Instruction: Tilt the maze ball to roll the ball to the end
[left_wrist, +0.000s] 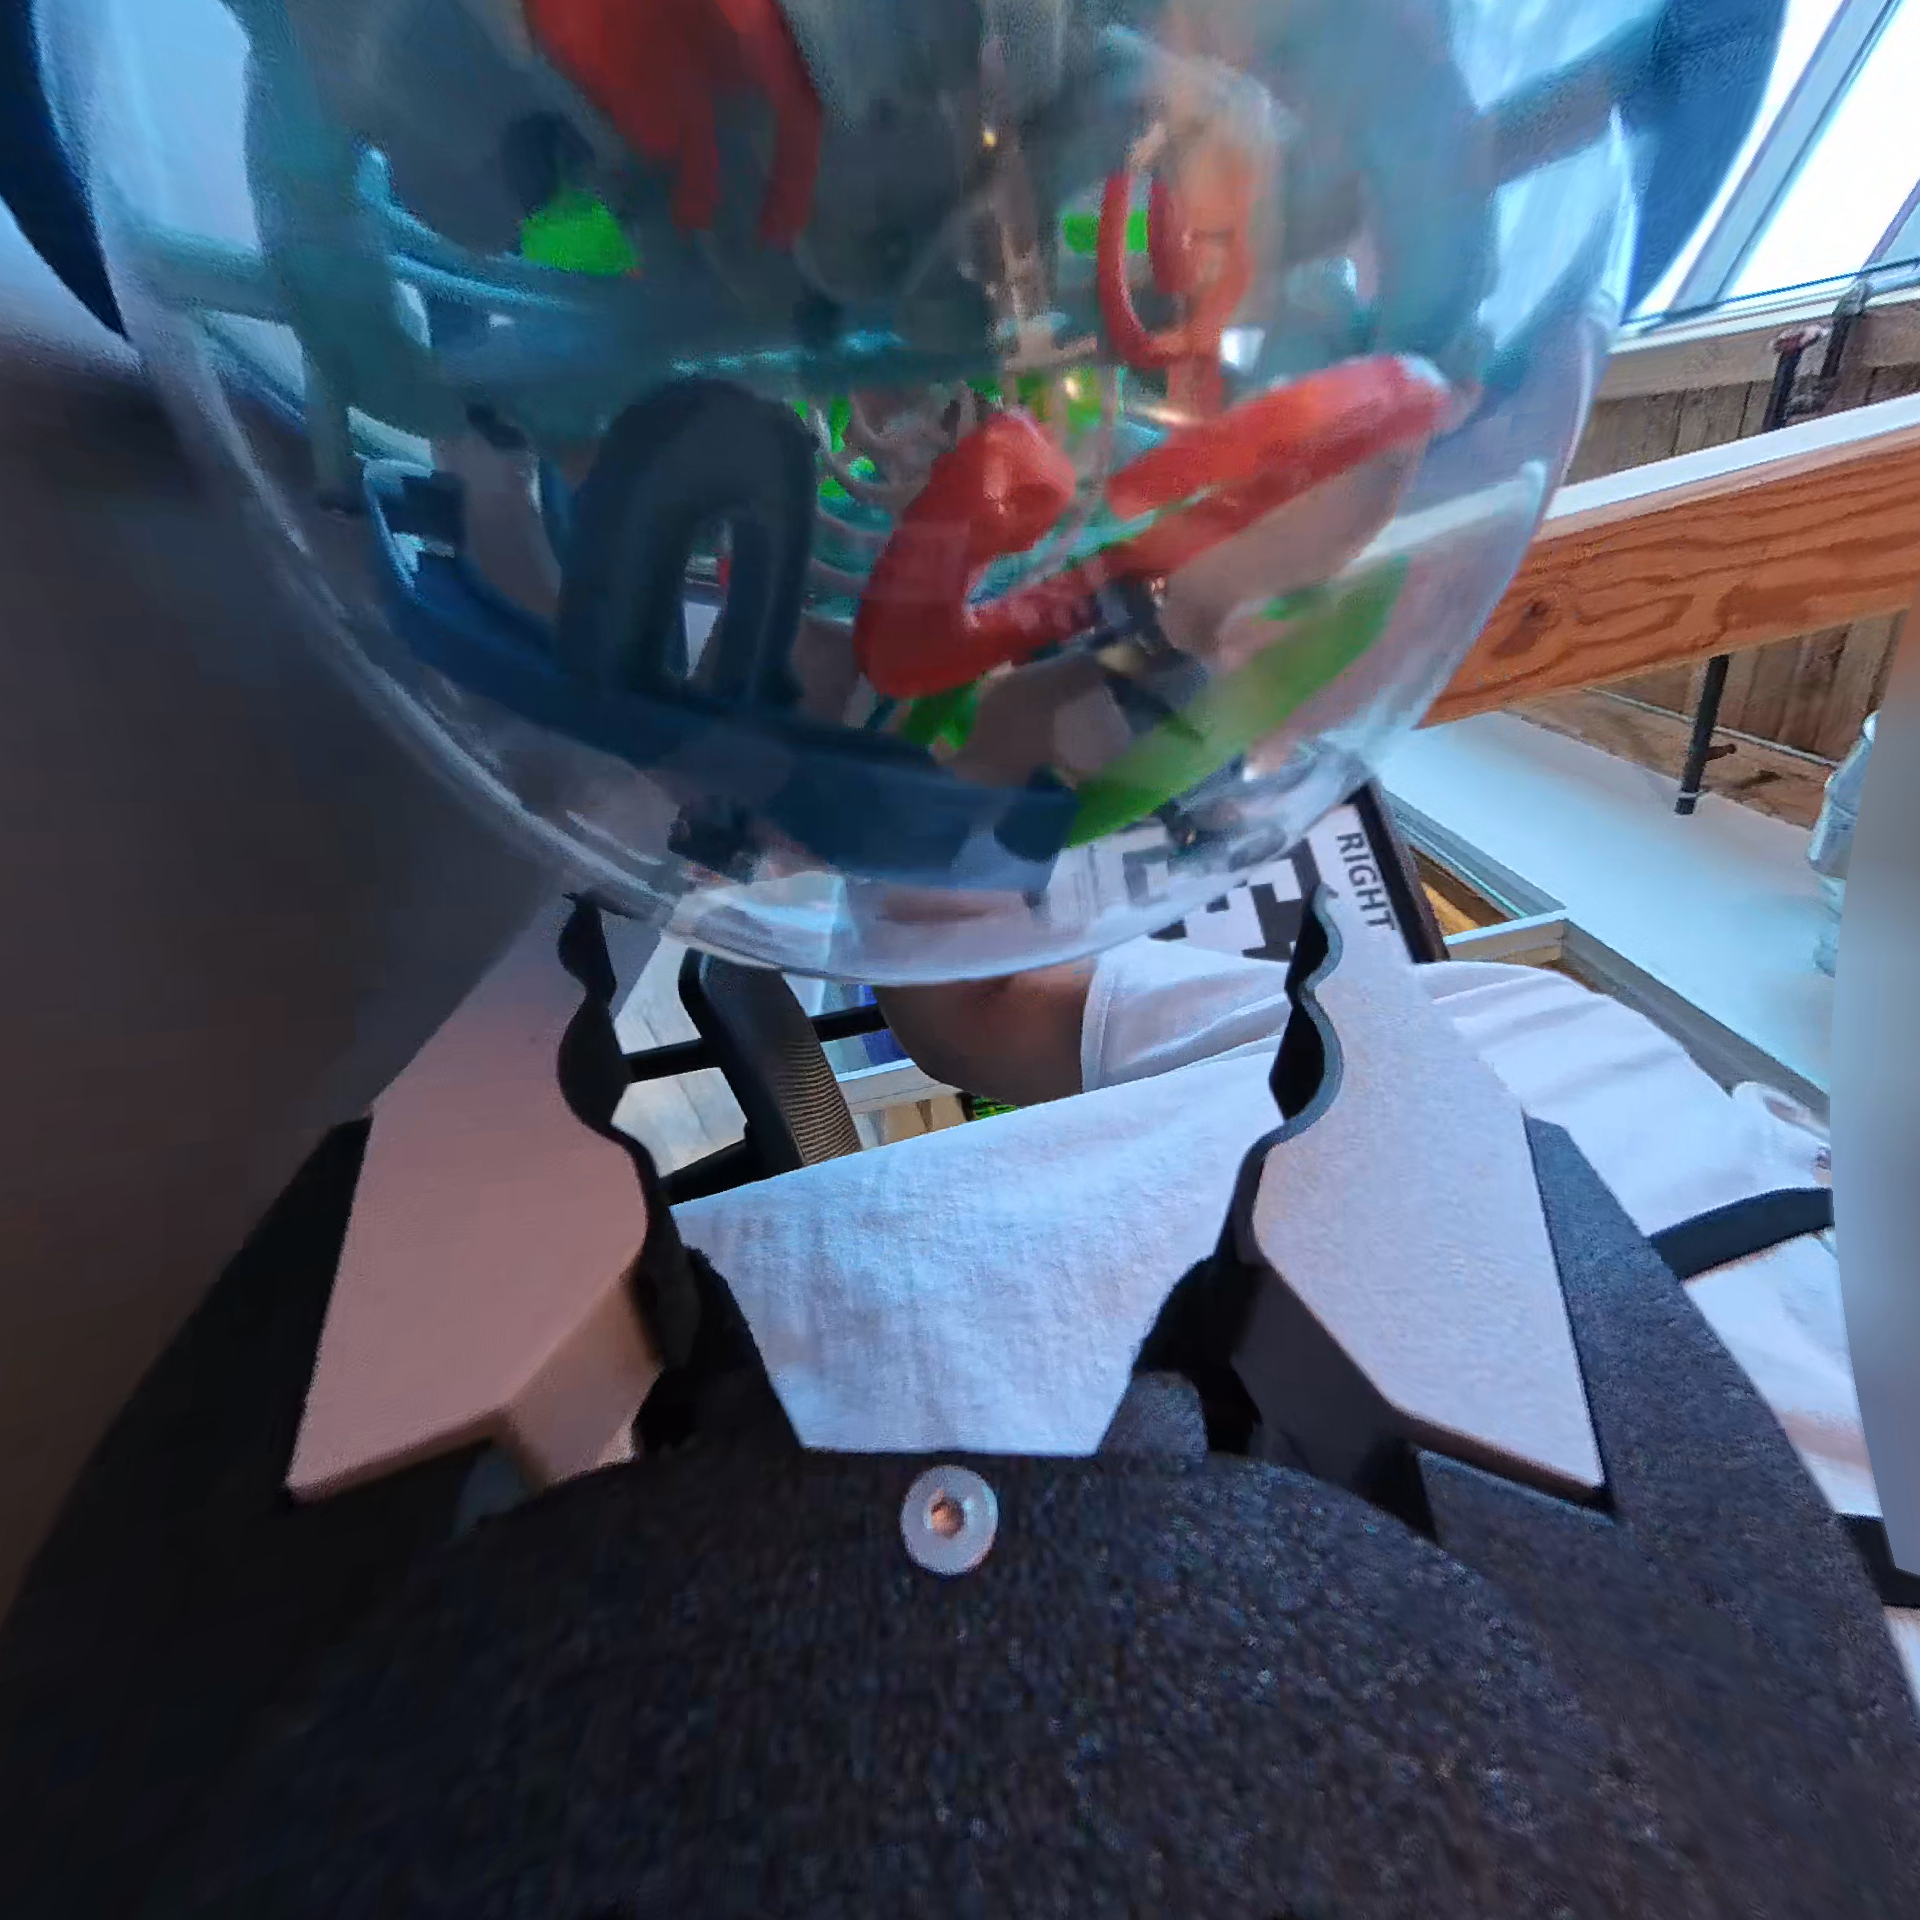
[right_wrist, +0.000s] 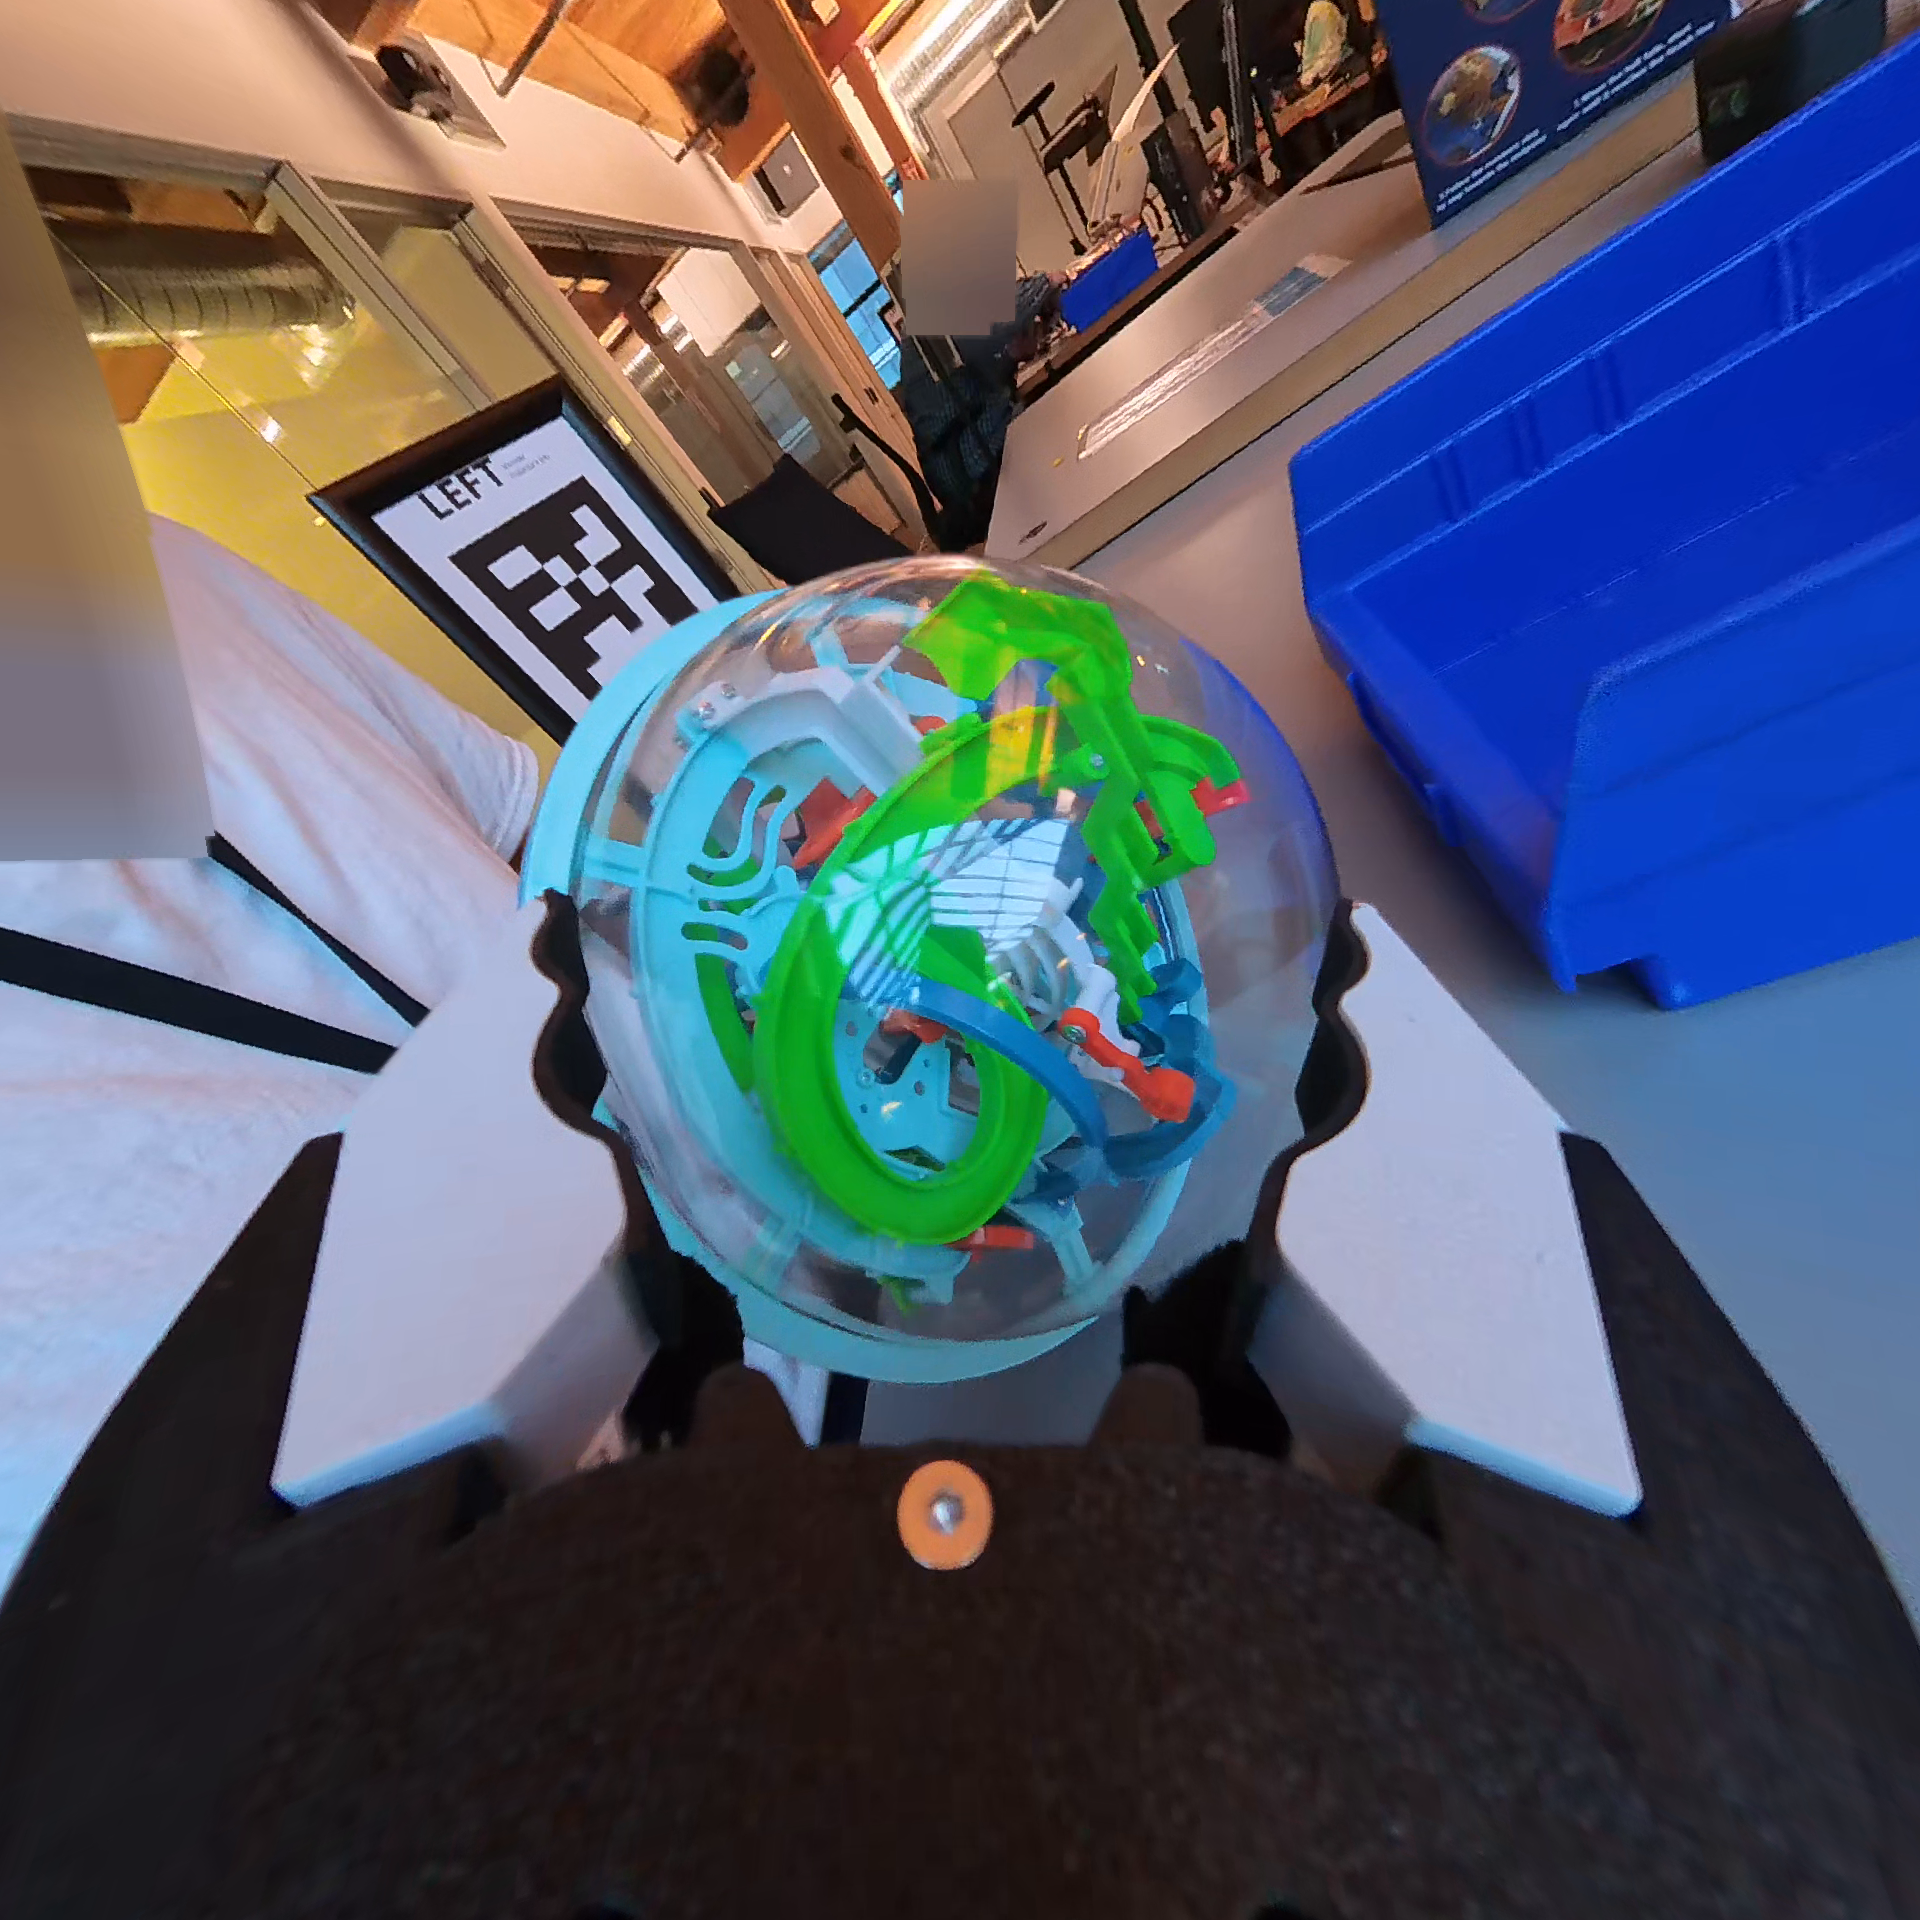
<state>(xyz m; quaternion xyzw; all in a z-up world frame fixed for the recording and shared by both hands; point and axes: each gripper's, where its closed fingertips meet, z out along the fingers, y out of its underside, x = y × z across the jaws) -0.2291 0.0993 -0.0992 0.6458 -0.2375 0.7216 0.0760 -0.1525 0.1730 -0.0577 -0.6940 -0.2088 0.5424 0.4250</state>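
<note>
The maze ball (right_wrist: 935, 935) is a clear sphere with green, light blue, red and white tracks inside. My right gripper (right_wrist: 945, 935) is shut on it, one finger on each side, and holds it above the table. In the left wrist view the maze ball (left_wrist: 831, 468) fills the top, close and blurred. My left gripper (left_wrist: 951, 935) is wide open with its fingertips (left_wrist: 1314, 935) at the sphere's lower edge; I cannot tell if they touch it. The left gripper's marker plate (right_wrist: 540, 582) shows behind the sphere. I cannot make out the small ball inside.
A blue plastic bin (right_wrist: 1610, 675) stands on the grey table (right_wrist: 1714, 1195) to the right. A person in a white shirt (left_wrist: 987, 1278) is close behind the grippers. A wooden beam (left_wrist: 1662, 571) and windows lie beyond. Another person stands far off.
</note>
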